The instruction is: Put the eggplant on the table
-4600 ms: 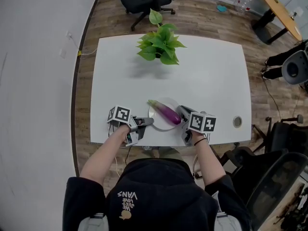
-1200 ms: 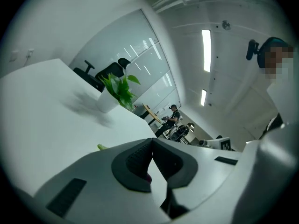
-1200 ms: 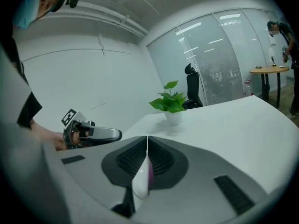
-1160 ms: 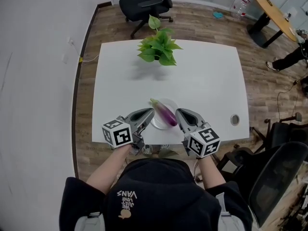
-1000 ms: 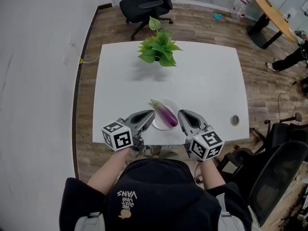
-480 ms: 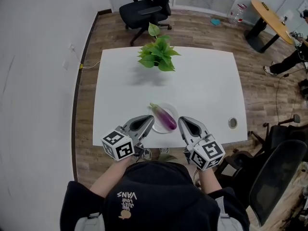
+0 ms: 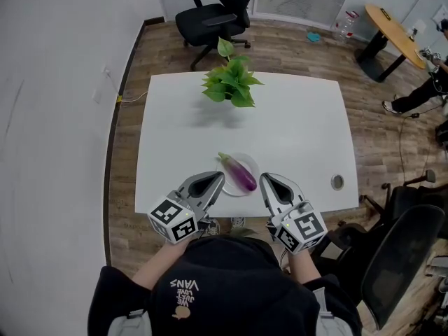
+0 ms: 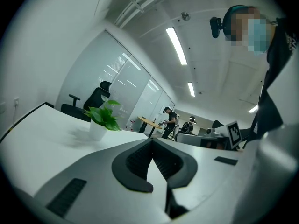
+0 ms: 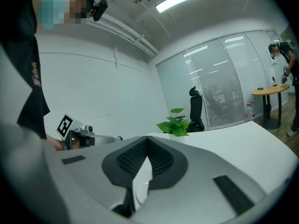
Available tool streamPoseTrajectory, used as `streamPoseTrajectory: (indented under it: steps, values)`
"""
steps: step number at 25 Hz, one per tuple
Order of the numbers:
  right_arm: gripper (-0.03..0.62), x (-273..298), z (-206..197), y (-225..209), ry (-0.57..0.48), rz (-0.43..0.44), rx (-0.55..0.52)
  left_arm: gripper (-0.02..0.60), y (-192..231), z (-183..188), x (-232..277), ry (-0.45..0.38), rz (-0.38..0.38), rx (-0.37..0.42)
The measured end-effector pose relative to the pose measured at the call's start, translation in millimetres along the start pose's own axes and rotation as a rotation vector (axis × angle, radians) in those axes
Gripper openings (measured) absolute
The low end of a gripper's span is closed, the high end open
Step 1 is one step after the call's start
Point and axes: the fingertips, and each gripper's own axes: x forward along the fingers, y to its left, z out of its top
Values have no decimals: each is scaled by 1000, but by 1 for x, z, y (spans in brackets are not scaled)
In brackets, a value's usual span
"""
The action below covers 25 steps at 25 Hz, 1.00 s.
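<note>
1. Head view: the eggplant (image 7: 239, 173) is lying on the plate (image 7: 250, 165), so it's not on the bare table (image 7: 301, 124) yet. The left gripper (image 7: 220, 178) sits just left of the plate and the right gripper (image 7: 264, 179) just right of it.
2. Left gripper view: the fingers are pinched tip to tip with nothing in them.
3. Right gripper view: same deal, tips together and empty.
4. My worry is that the eggplant looks smooth and round. An off-centre pinch could let it slip out, or drag the plate along.
5. Count: one eggplant, one plate, one plant (image 7: 231, 82), two grippers.
</note>
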Motion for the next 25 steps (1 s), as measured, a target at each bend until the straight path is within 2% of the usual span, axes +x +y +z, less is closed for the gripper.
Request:
streamPoseTrajectory:
  steps: [17,25]
  values:
    - [18,0,-4,0,20,-3,-7,11,-4,4,3,4,0,35]
    - [18,1,-4,0,25,5,-15,11,-4,3,4,3,-2,20]
